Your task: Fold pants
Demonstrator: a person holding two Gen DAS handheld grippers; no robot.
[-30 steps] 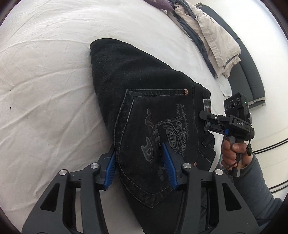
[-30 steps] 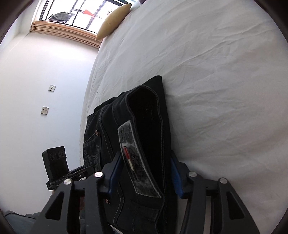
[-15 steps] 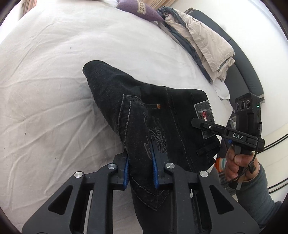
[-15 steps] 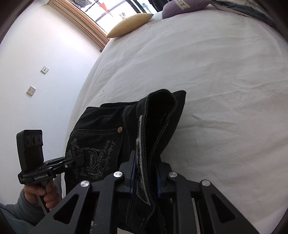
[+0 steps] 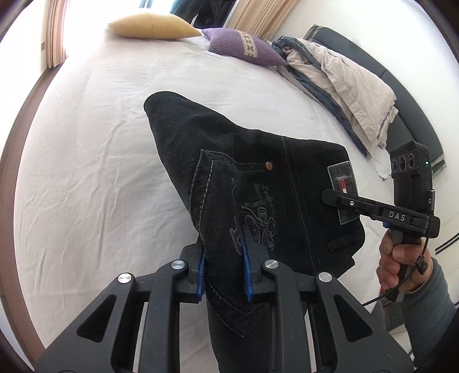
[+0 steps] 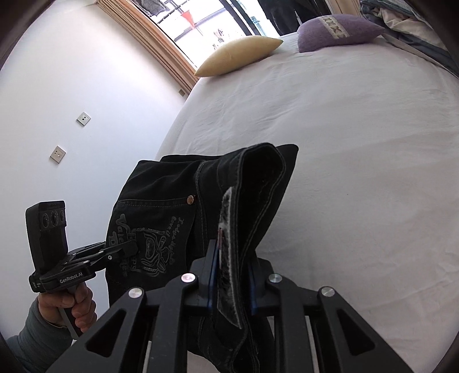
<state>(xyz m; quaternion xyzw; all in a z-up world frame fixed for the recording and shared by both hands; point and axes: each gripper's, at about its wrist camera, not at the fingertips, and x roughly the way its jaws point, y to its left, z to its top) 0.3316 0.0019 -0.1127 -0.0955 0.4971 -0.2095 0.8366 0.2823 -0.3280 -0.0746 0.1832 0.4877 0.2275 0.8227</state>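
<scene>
Between the blue pads of the left claw (image 5: 223,266): a pinch of the black jeans (image 5: 258,183) at the back-pocket seam, jaws narrow and clamped on the denim. Right claw (image 6: 231,277) same story, shut on the waistband right at the leather brand patch (image 6: 228,258), a thick stack of layers between the pads. In the left view the right claw bites from the side, a hand (image 5: 398,264) on its grip.

Jeans sit at the near edge of the bed (image 5: 86,172), top end lifted off the sheet by both claws, far folded end draped down onto the mattress. Embroidered back pocket (image 5: 252,212) faces up between the two grips.

Handling, my read: heavy denim, stiff at waistband and seams, floppy elsewhere. Not slippery, not fragile. Weight will sag the span between the claws unless it's kept taut. Waistband and pocket seam are good holds, bulky enough that the pads won't slide off. Thin single-layer leg cloth would be a worse grab.

Further out: white sheet is wrinkled but bare around the jeans. Yellow pillow (image 5: 152,27) and purple pillow (image 5: 243,47) at the far end, a pile of beige and grey clothes (image 5: 338,83) along the right side. All well apart from the fold area.
</scene>
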